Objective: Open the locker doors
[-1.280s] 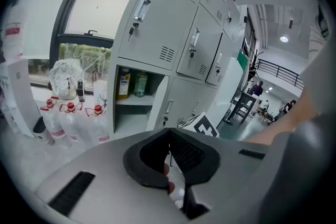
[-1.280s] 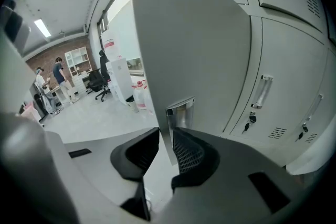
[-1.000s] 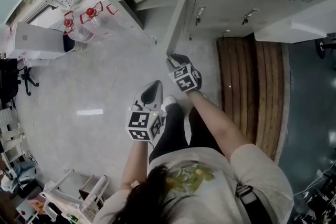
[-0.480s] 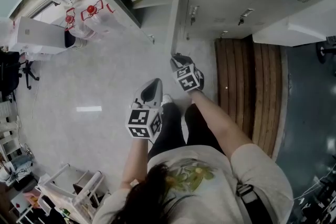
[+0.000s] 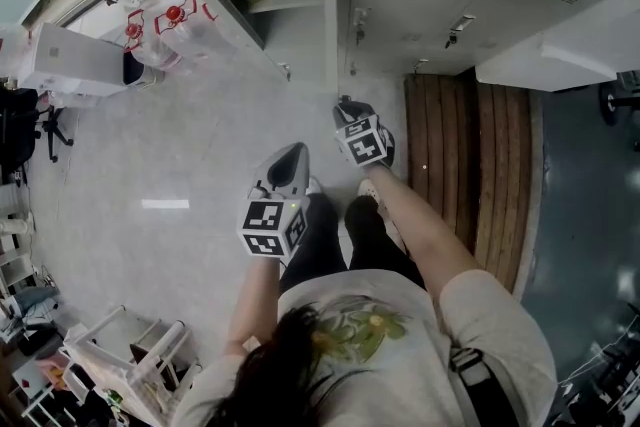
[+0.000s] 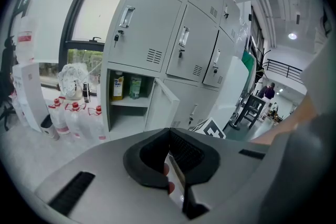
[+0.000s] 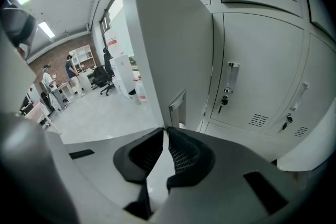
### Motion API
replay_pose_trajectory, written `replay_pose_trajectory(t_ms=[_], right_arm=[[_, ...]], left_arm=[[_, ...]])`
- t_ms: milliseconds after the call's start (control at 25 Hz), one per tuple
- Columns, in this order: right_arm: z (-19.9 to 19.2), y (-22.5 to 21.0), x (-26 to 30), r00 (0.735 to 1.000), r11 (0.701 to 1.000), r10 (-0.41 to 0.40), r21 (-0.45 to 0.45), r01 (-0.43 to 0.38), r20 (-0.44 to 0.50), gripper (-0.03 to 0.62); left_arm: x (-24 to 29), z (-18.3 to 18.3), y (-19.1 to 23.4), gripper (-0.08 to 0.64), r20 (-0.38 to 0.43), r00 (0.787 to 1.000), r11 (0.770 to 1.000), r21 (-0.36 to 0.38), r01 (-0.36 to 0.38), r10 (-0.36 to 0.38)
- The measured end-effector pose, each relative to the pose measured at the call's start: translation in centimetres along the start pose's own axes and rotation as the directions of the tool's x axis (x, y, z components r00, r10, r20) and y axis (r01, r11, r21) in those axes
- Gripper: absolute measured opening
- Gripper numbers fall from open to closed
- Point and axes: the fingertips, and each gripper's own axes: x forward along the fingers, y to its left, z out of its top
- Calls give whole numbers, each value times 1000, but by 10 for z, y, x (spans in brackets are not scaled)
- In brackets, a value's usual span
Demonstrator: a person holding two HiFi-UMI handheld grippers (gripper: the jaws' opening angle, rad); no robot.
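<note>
The lower locker door [image 5: 333, 30] stands swung out, edge-on in the head view, beside its open compartment [image 5: 290, 20]. My right gripper [image 5: 345, 105] hangs just short of that door's free edge, not touching it. In the right gripper view the door [image 7: 168, 50] and its handle recess [image 7: 178, 107] rise right beyond my right gripper [image 7: 166, 129]. Its jaws have just been closing and now meet at the tips with nothing between them. My left gripper [image 5: 292, 155] floats lower left, shut and empty. In its own view the left gripper [image 6: 169, 130] points at the open compartment [image 6: 128, 105].
Closed lockers [image 5: 420, 5] with keys fill the wall to the right. A wooden bench [image 5: 470, 165] lies at the right. Packs of water bottles [image 5: 170, 20] and a white box [image 5: 75, 65] stand at the left. A white rack [image 5: 130, 360] is at the lower left.
The lower door has swung further out. My right gripper has come off the door's edge and drawn back a little. The left gripper has drifted slightly.
</note>
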Motion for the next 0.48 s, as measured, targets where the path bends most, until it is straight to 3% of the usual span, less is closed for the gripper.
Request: replay_pose_trajectory(t_ms=[480], right_arm=[[-14,-28,-20,997,998,-51,-44,48,-62,44]], left_arm=[[-4,12,-27,31,22,999,1000,14,22,-23]])
